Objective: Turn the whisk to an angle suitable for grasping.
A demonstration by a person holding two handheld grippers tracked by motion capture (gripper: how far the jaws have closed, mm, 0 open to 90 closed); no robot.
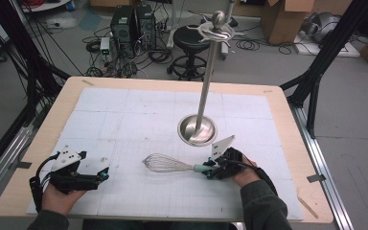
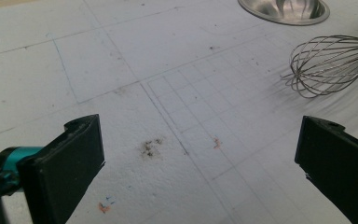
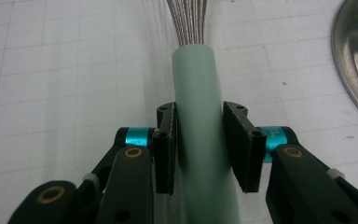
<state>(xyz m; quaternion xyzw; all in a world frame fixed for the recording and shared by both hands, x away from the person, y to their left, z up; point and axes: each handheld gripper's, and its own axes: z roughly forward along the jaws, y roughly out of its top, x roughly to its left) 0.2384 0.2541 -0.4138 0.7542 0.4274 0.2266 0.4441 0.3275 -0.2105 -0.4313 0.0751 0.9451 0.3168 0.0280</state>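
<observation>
Your right gripper [image 3: 200,149] sits at the near right of the white mat [image 1: 124,115], and its two black jaws are pressed against both sides of the pale green handle [image 3: 198,93] of the whisk [image 1: 165,163]. From the right gripper view the handle runs straight out between the jaws, so you hold it square across its width, with the wires fanning out beyond.

From above, the whisk lies flat on the mat with its long axis running left to right: wire head to the left, handle to the right, in your right gripper. The wire head points toward your left hand but lies well apart from it.

Your left gripper [image 1: 79,176] rests at the near left, jaws spread wide with nothing between them; the left gripper view has the wire head off to its far right, beyond the jaw tips.

Just beyond the whisk stands the hanging stand [image 1: 206,72], its round steel base [image 1: 197,129] near your right gripper and its post rising to hooks at the top. I'd judge any lift goes up and away toward those hooks, so your right hand is the nearer one for it.
</observation>
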